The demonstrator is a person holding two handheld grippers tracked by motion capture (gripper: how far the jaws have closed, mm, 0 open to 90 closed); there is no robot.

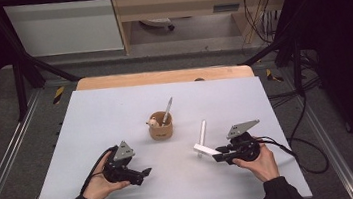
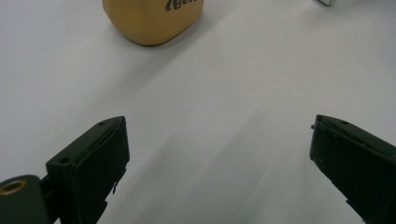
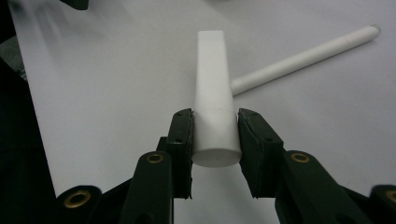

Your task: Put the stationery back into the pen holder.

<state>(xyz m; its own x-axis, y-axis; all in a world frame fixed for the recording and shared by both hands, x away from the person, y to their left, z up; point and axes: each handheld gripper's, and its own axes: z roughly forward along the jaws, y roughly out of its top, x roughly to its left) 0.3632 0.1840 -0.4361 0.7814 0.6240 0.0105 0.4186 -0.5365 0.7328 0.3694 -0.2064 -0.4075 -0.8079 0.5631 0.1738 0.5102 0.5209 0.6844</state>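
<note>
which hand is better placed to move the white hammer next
Right. The right gripper is already shut on the white hammer by its head, while the left gripper is open with nothing between its jaws, near the brown cup.

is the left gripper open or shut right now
Open. In the left gripper view the left gripper has its two black jaws standing wide apart, with bare table between them.

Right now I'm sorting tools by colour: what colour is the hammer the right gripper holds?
White all over, head and handle; the hammer shows best in the right gripper view.
</note>
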